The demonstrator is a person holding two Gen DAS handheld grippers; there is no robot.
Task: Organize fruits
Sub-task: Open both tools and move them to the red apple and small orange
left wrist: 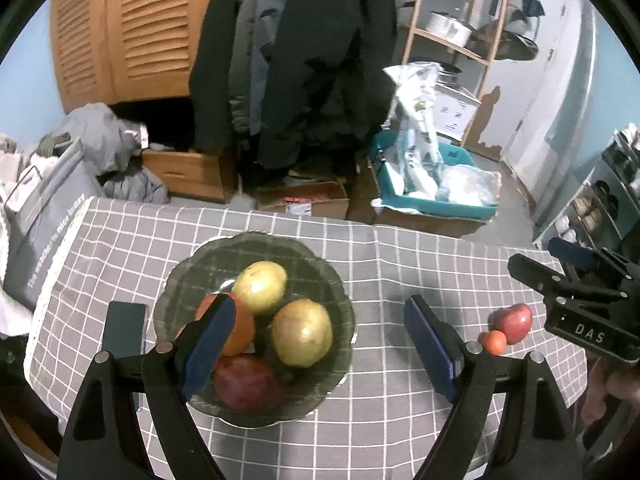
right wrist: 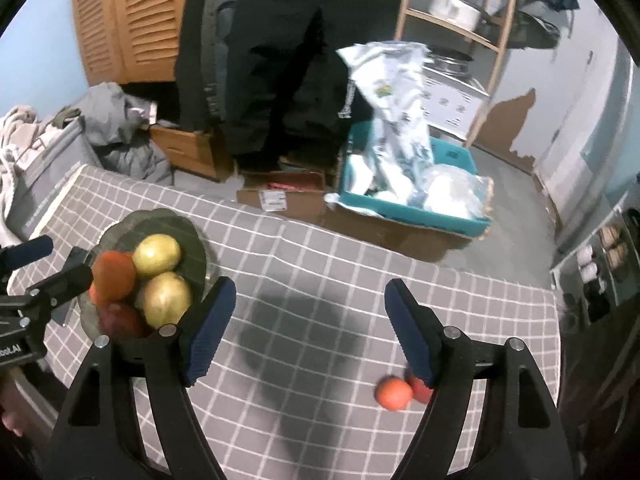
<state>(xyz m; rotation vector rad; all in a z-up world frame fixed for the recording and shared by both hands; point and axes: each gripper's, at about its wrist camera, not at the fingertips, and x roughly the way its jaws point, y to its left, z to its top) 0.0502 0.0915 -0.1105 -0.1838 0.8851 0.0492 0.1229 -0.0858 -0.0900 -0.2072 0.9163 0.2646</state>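
A dark glass bowl (left wrist: 180, 276) on the checked tablecloth holds two yellow-green fruits (left wrist: 260, 286), an orange (left wrist: 240, 330) and a dark red fruit (left wrist: 246, 384). My left gripper (left wrist: 320, 348) hovers above the bowl, open, with nothing pressed between its blue pads. To the right, a red apple (left wrist: 516, 322) and a small orange fruit (left wrist: 494, 342) lie on the cloth. My right gripper (right wrist: 310, 332) is open over bare cloth and holds nothing. The small orange fruit (right wrist: 394, 393) lies just inside its right finger, which partly hides the red apple (right wrist: 420, 392). The bowl (right wrist: 196, 240) is at the left.
The grey checked tablecloth (right wrist: 320, 264) ends at the far edge, with cardboard boxes (right wrist: 280, 196) and a teal bin (right wrist: 440, 216) of bags on the floor beyond. Dark coats, a wooden cabinet and a shelf rack stand behind. A grey bag (left wrist: 36, 216) is at the table's left.
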